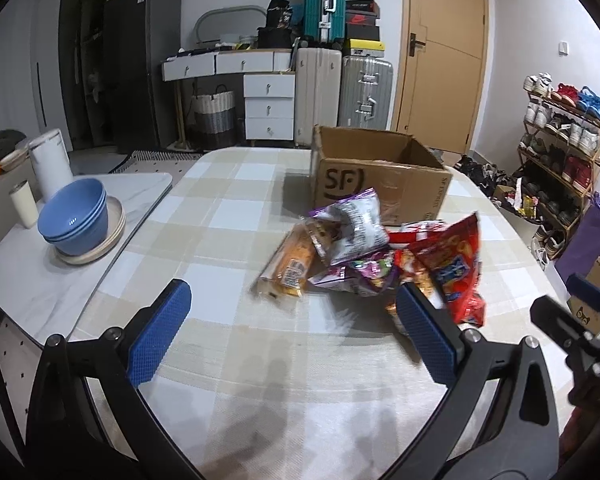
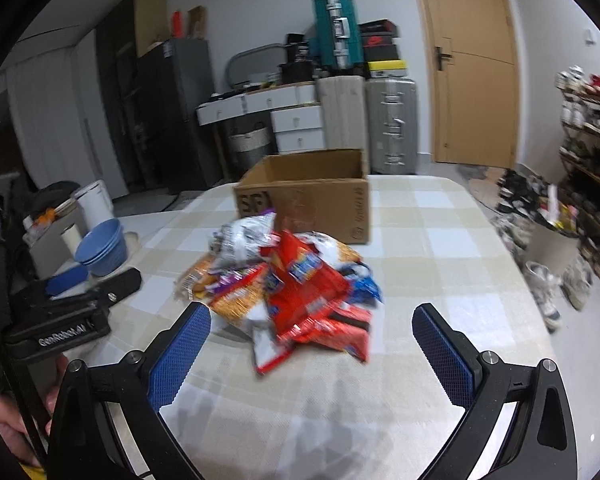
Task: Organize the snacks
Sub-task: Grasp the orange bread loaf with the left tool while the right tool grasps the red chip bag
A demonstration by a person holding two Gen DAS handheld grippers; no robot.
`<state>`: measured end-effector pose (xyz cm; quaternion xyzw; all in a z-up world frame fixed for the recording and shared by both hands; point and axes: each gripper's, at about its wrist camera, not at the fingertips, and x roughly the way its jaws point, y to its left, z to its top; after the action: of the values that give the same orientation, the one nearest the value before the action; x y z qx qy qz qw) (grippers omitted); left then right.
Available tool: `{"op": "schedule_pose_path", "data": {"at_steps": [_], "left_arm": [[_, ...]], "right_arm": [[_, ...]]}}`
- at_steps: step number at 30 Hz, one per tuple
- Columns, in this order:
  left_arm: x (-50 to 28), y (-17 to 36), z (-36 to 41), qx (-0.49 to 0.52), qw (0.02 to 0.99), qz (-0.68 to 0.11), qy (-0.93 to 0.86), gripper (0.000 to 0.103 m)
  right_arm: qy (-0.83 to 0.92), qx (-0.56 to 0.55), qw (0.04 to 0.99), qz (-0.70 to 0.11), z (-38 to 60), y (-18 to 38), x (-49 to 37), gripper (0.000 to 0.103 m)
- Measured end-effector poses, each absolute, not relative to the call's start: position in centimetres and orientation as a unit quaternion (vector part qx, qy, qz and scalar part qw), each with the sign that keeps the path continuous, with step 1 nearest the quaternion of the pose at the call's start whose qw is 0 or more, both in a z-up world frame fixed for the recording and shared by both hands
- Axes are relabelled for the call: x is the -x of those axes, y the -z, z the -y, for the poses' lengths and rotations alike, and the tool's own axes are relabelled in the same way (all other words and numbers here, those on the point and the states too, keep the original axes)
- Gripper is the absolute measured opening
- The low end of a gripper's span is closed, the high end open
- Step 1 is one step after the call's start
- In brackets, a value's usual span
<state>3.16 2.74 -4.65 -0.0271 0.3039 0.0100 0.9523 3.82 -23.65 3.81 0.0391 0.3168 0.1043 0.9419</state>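
Observation:
A pile of snack packets (image 1: 364,256) (image 2: 288,280) lies on the checked tablecloth (image 1: 228,208) in front of an open cardboard box (image 1: 380,172) (image 2: 312,196). The pile holds an orange packet (image 1: 290,264), a silver-purple bag (image 1: 352,224) and a red bag (image 1: 456,264) (image 2: 304,280). My left gripper (image 1: 292,304) is open, short of the pile, its right finger (image 1: 428,332) overlapping the red bag's edge in view. My right gripper (image 2: 312,328) is open too, just before the pile, holding nothing. The other gripper shows at each view's edge (image 1: 580,320) (image 2: 72,300).
Stacked blue bowls (image 1: 74,216) (image 2: 102,246) on a plate, a white cup (image 1: 24,202) and a white canister (image 1: 52,164) stand on the white side table at left. Suitcases, drawers and a door line the far wall. A shoe rack (image 1: 560,152) stands at right.

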Motion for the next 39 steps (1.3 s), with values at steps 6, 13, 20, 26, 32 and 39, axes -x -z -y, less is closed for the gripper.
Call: {"op": "schedule_pose_path", "data": {"at_steps": [6,13,20,26,32,39], "left_arm": [[-5.7,7.0,-5.4,0.049,0.943,-0.330,-0.023,0.102],[-8.8,9.8,-8.6,0.082,0.927,-0.365,-0.025,0.102],[-11.7,12.0,-9.6,0.086,0.915,-0.394,-0.018,0.102],[-14.5,12.1,-8.8,0.074,0.909,-0.409,0.007,0.102],[-19.1,13.0,-7.4,0.061,0.887,-0.456,0.025,0.102],[-21.7,14.3,-4.8,-0.001,0.881,-0.472,0.021,0.095]], "right_arm": [[-0.132,-0.033,0.925,-0.354,22.4,-2.0,-9.9,0.103],[-0.147,-0.053,0.897,-0.413,22.4,1.8,-14.3,0.069],[-0.167,-0.085,0.889,-0.419,23.5,3.0,-14.7,0.052],[-0.184,-0.133,0.886,-0.405,25.2,2.9,-13.9,0.045],[-0.196,-0.146,0.889,-0.388,25.5,2.3,-12.9,0.045],[-0.214,-0.160,0.888,-0.373,25.8,1.3,-11.5,0.043]]}}
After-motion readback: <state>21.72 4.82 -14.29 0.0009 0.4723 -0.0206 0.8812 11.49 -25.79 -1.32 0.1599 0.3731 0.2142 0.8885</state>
